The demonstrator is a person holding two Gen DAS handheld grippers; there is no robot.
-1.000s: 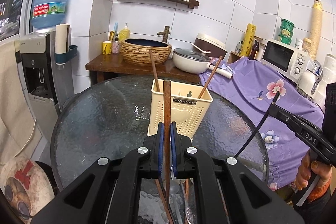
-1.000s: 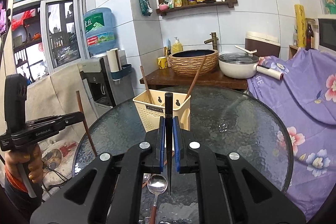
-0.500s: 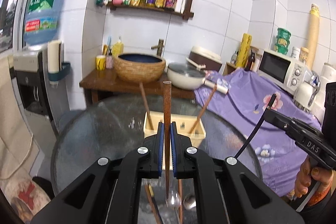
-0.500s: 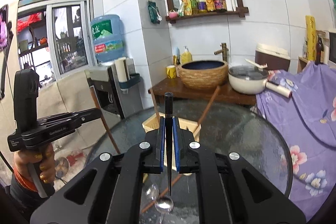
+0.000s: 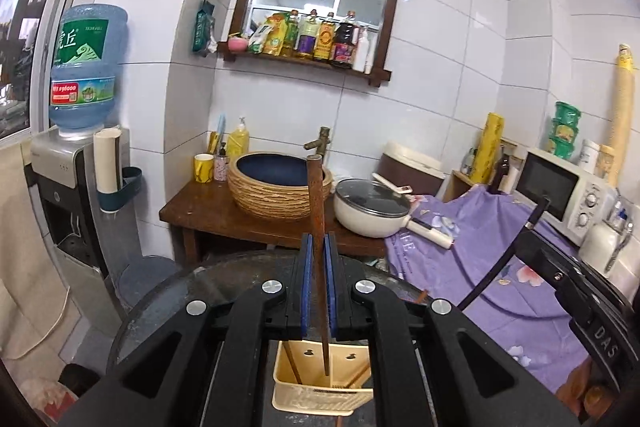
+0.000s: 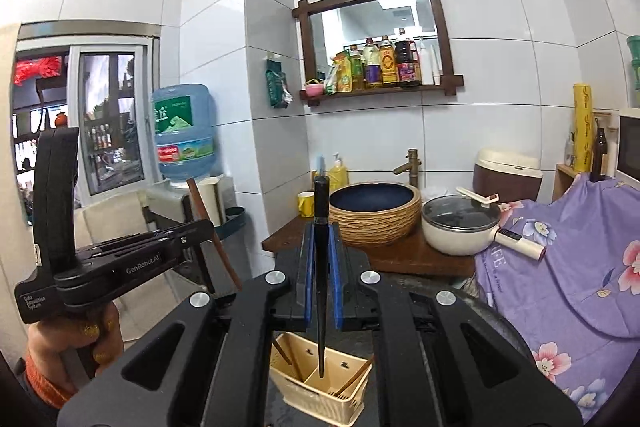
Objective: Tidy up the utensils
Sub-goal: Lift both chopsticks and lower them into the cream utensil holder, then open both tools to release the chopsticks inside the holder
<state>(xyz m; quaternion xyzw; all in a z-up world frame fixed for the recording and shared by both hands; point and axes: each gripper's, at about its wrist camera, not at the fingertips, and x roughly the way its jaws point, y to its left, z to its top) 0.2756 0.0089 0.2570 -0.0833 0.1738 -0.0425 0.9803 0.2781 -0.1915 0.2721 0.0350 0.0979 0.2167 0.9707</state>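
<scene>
Left gripper (image 5: pixel 316 287): jaws clamped tight on a brown wooden stick (image 5: pixel 316 211), prob. a chopstick, held near upright; its lower tip hangs over the cream caddy (image 5: pixel 320 397).
Right gripper (image 6: pixel 320 275): pinched shut on a black utensil (image 6: pixel 321 211), also near vertical, its narrow tip poised above the caddy's middle section.
Black utensil type: hard to say from here, since only a slim dark shaft shows; could be a chopstick or a handle.
Caddy: slotted plastic holder w/ dividers, standing on the round glass table (image 5: pixel 168 303) directly below both grippers; 2 wooden sticks already lean inside it.
Step in hand: both tools carried above the holder, each w/ 1 piece, ready for insertion.
Next move: lower each piece straight down into an open compartment, keep the 2 shafts apart, clear the leaning sticks, then release only once the tips are well inside.
Risk: a tilted drop may catch the divider or rim and tip out.
Backdrop: tiled kitchen wall, woven basin (image 5: pixel 280 187), lidded pan (image 5: pixel 370 207).
</scene>
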